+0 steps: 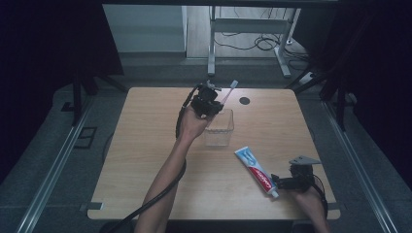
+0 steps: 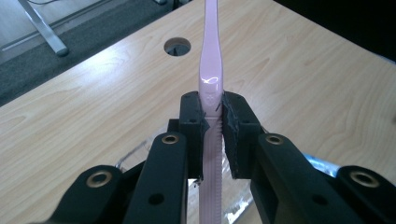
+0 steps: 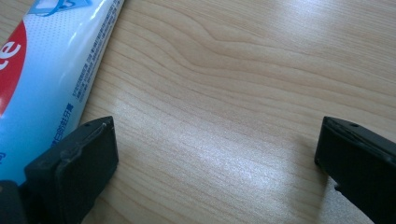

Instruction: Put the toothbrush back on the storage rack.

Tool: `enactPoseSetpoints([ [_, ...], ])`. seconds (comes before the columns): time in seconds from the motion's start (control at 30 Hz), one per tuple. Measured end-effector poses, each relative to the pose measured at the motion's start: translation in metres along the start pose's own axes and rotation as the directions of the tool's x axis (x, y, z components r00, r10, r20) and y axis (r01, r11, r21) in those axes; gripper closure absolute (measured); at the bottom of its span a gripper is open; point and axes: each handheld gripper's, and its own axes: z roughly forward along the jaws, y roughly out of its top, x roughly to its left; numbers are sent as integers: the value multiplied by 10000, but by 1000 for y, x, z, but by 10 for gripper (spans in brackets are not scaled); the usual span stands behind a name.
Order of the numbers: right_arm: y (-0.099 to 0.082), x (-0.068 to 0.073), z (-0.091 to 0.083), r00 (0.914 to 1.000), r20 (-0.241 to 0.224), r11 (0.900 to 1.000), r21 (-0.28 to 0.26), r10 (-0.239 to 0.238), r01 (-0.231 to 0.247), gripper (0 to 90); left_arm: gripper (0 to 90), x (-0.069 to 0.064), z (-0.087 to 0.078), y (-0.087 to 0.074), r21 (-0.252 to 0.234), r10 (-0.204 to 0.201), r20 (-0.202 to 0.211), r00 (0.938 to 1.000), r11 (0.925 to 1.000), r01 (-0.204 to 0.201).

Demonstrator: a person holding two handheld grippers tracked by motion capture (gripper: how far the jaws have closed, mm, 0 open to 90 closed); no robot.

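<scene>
My left gripper is shut on a pink toothbrush, held above the far rim of a clear plastic cup. In the left gripper view the toothbrush runs up between the two pads, its ribbed handle clamped and its lower end over the cup. A blue, white and red toothpaste tube lies flat on the table at the front right. My right gripper rests low by the tube's cap end, jaws wide open over bare wood. The tube lies just outside its left jaw.
The wooden table has a round cable hole near its far edge, also seen as the hole. Beyond the table stand metal desk legs and cables on the floor. Dark curtains flank both sides.
</scene>
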Motion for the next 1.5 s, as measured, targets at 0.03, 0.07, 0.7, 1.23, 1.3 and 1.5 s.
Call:
enactPoseSetpoints([
  [0.03, 0, 0, 0, 10000, -1, 10000, 0, 0, 0, 0, 790, 1, 2, 0, -33, -17, -1, 10000, 10000, 17],
  [0.07, 0, 0, 0, 10000, 0, 10000, 0, -2, 2, 0, 790, 1, 4, 0, -57, -39, -50, 10000, 10000, 38],
  [0.7, 0, 0, 0, 10000, 4, 10000, -3, 8, -8, 0, 789, -2, 35, -23, 87, 49, -433, 9991, 10000, -45],
  [1.23, 0, 0, 0, 10000, 1, 10000, -2, -14, 14, 0, 789, -6, 50, -39, 599, 427, -356, 9985, 9974, -405],
  [1.3, 0, 0, 0, 10000, 3, 10000, -2, -14, 14, 0, 788, -8, 51, -40, 659, 448, -380, 9983, 9969, -422],
  [1.5, 0, 0, 0, 10000, 4, 10000, -5, -9, 9, 0, 788, -9, 54, -41, 894, 653, -395, 9971, 9941, -615],
])
